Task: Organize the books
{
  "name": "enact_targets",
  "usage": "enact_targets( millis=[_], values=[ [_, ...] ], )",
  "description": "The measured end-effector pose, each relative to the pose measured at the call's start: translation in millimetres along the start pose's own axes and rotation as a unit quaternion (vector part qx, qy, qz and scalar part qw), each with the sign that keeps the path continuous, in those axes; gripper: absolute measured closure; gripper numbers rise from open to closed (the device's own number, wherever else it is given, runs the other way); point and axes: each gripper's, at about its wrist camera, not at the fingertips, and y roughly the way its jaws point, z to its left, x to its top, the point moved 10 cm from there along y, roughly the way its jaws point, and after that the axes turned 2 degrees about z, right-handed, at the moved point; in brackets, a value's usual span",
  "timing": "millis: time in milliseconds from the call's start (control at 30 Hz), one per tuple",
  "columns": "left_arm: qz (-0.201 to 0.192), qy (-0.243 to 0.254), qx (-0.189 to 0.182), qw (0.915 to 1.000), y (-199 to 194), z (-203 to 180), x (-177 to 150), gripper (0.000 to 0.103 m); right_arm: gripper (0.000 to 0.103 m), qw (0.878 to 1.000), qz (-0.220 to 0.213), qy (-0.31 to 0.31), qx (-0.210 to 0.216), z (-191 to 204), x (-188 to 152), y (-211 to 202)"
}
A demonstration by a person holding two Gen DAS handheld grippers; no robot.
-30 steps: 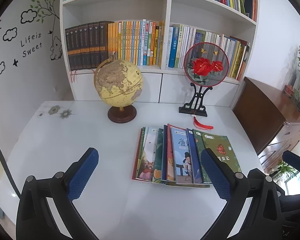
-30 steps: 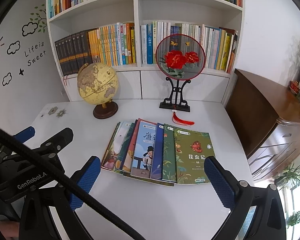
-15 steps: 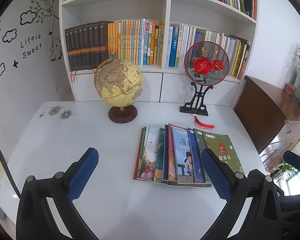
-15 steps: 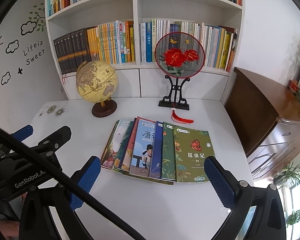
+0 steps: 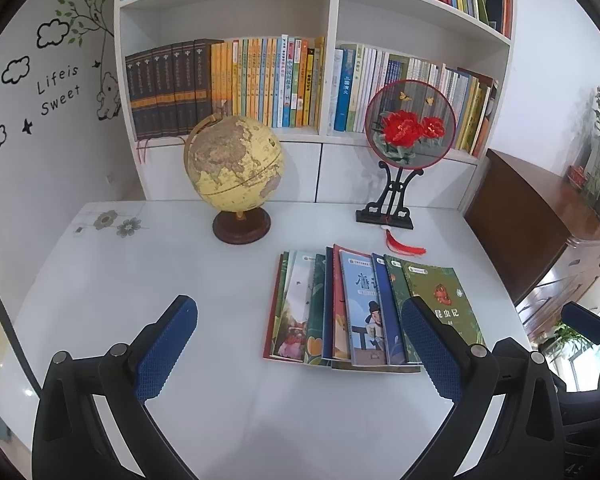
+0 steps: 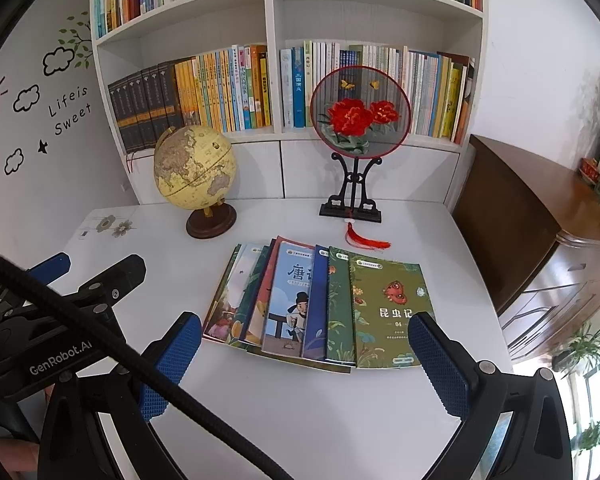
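We have edged closer to the fanned picture books [image 6: 320, 308]; our left gripper [image 5: 300, 340] and right gripper [image 6: 306, 354] gape wide, holding nothing.

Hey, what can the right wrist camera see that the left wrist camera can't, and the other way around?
Only the right wrist view shows the left gripper's black body, with GenRobot lettering, and a black cable across the corner. Only the left wrist view shows a bear sticker on the wall, and a blue tip at its right edge, probably the right gripper. Both show the fanned books, the globe, the embroidered fan on its stand, the red tassel and the bookshelf.
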Motion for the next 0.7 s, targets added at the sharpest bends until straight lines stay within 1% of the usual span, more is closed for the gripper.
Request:
enact_targets(
  millis=[433, 500, 567, 700],
  values=[
    [0.003, 0.007, -0.001, 1.0, 2.2, 0.7, -0.6, 0.001, 0.0, 1.0, 0.005, 0.006, 0.001, -0.3, -3.2, 1.9],
    [0.001, 0.011, -0.003, 0.9999, 2.6, 1.2, -0.9, 0.001, 0.0, 1.0, 0.003, 0.005, 0.0, -0.2, -3.1, 2.1],
    [-0.001, 0.016, -0.007, 0.9998, 2.8, 1.2, -1.2, 0.001, 0.0, 1.0, -0.001, -0.001, 0.01, 3.9, -4.1, 2.0],
    [-0.001, 0.029, -0.022, 0.9993, 4.1, 0.6, -1.8, 0.001, 0.0, 1.0, -0.008, -0.011, 0.019, 12.5, -6.9, 0.1]
  ],
)
